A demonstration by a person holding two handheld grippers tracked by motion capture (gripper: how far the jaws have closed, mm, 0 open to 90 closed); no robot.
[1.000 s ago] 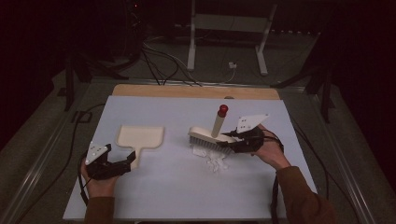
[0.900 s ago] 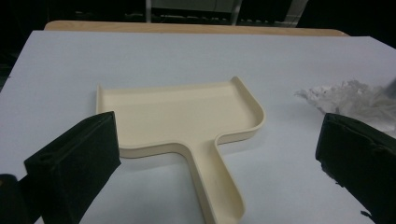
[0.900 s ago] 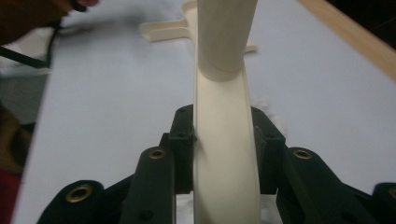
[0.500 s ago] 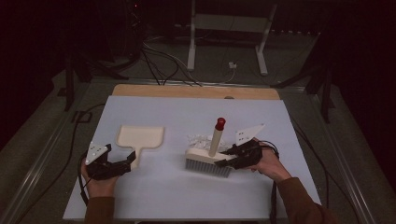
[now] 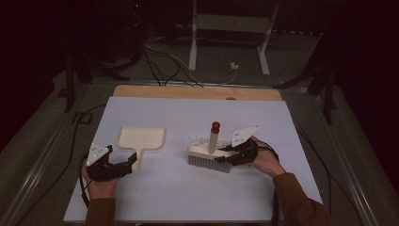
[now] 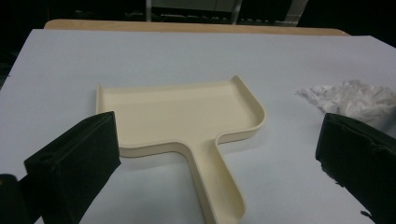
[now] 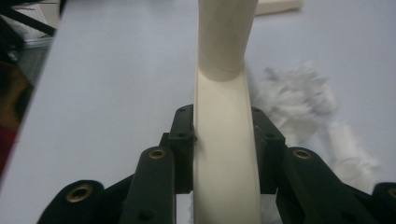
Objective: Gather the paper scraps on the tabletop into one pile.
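Note:
A cream dustpan (image 5: pixel 141 138) (image 6: pixel 187 112) lies flat left of centre, its handle (image 6: pixel 219 186) pointing at my left gripper (image 5: pixel 128 165) (image 6: pixel 217 135). That gripper is open, with its jaws wide on either side of the handle and not touching it. My right gripper (image 5: pixel 231 157) (image 7: pixel 224 126) is shut on the cream back of a brush (image 5: pixel 209 157) (image 7: pixel 226 158). The brush's grey bristles point down at the table, and its red-capped handle (image 5: pixel 215 134) stands upright. Shredded white paper (image 5: pixel 197 140) (image 7: pixel 299 98) (image 6: pixel 350 98) lies just beyond the brush.
The work surface is a pale sheet (image 5: pixel 155 197) on a wooden table (image 5: pixel 197 92). Cables and a white stand (image 5: pixel 230 28) sit on the floor beyond the far edge. Bare sheet lies between the dustpan and the brush.
My right gripper has carried the brush toward the near edge and lowered it, so the bristles are down at the table on the near side of the paper. The left gripper and dustpan stayed put.

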